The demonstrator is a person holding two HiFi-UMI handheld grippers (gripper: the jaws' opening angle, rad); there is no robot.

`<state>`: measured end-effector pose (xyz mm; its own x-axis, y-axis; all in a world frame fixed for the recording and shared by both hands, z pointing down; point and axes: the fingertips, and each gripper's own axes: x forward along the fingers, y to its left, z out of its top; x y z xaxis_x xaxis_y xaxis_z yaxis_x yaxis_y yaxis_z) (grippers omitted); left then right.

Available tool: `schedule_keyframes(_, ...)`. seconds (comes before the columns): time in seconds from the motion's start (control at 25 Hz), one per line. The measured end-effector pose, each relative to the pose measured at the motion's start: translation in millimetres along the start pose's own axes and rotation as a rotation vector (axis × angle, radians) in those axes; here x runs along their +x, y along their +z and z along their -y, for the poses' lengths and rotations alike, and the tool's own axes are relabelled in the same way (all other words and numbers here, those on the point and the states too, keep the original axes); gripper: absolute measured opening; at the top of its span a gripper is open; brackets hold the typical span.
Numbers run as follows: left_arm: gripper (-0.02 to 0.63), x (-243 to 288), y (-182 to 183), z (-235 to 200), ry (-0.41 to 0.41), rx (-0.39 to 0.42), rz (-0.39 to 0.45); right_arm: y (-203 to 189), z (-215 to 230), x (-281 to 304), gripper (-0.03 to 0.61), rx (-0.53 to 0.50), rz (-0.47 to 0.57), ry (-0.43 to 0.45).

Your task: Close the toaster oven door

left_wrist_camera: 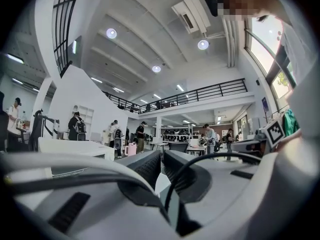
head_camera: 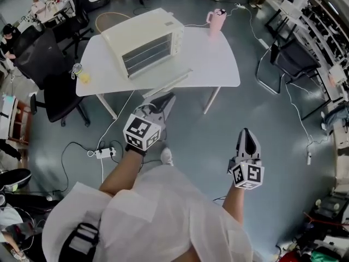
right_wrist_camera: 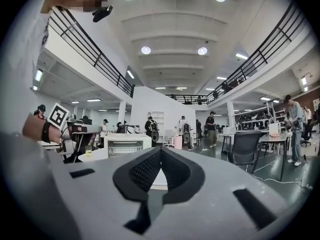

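Hard to make out: the door of the cream box-shaped toaster oven [head_camera: 144, 37] appears lowered flat toward the near edge, though this is not certain
Oven's place: set on the left half of the white desk [head_camera: 218, 64], well apart from both tools
Left tool [head_camera: 166, 98]: held level, aimed at the desk, jaws pressed together, nothing pinched
Right tool [head_camera: 246, 132]: held level, lower in the head view, jaws pressed together, nothing pinched
Open room: grey floor [head_camera: 196, 135] is seen between the tools and the desk; a black office chair [head_camera: 60, 91] is stood at its left
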<state>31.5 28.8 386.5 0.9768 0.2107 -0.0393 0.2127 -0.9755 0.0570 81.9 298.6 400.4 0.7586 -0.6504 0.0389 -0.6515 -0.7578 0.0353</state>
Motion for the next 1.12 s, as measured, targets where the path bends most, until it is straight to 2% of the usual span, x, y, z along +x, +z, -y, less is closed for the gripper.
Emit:
schedule_keyframes(0.36,0.023,73,-2,-90,0.113,-0.020,0.026,9,13,133,0.005,-0.026,-0.007,0.103)
schedule_keyframes(0.64,0.023,111,5,-122,0.143,-0.007,0.048,20,21,210,0.006,-0.038,0.025,0.174)
schedule_keyframes(0.96,0.023,117,4,-147,0.306,0.002,0.051,21,29,283,0.018,-0.037,0.034,0.332)
schedule_keyframes(1.12,0.023,109,5,-151,0.417,-0.001,0.062,22,22,314,0.021,-0.057,0.019,0.472)
